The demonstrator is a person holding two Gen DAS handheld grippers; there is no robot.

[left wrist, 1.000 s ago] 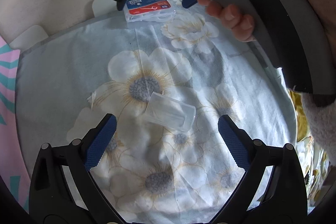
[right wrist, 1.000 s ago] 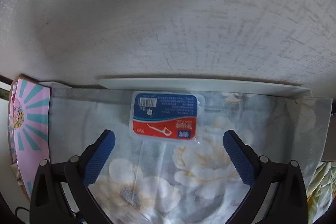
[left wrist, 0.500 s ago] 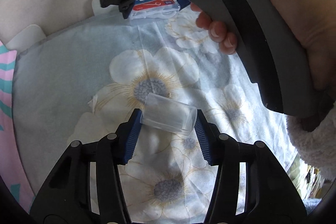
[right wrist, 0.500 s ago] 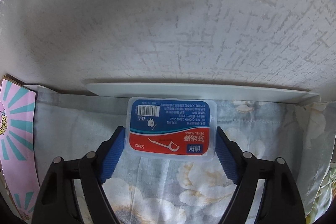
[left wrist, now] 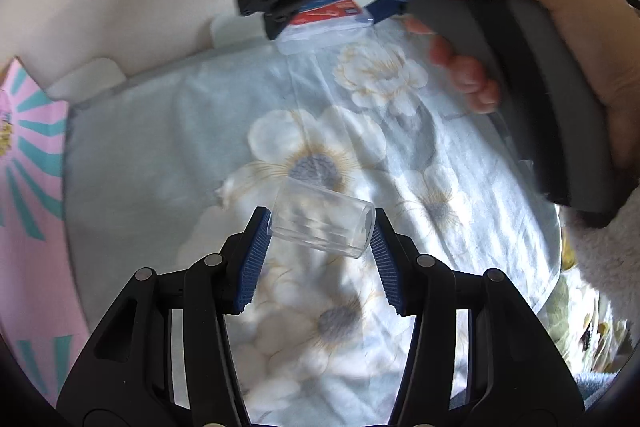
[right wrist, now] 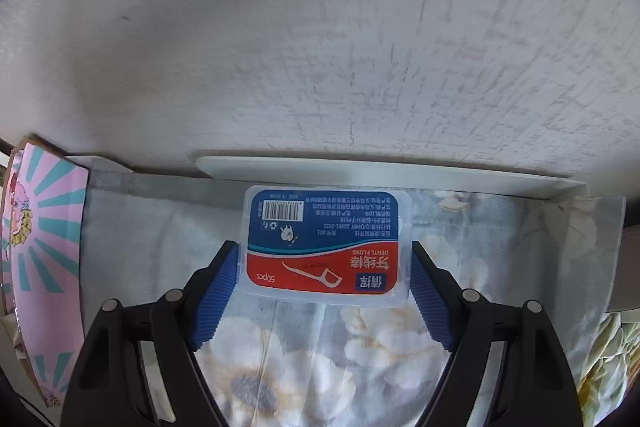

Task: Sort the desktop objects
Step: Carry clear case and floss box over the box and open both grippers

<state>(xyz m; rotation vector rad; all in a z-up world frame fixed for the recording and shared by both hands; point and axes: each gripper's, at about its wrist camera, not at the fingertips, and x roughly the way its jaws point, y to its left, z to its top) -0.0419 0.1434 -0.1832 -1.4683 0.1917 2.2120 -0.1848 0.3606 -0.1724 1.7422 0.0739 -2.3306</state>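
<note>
Early in the sort: left tongs [left wrist: 320, 247] clenched on clear container [left wrist: 322, 223], right tongs [right wrist: 324, 291] grasping floss box [right wrist: 326, 243] near table's [right wrist: 360, 169] far edge; placing still ahead.

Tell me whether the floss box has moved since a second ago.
Yes. The floss box, clamped in the right gripper, sat on the flowered cloth; now it looks lifted slightly.
</note>
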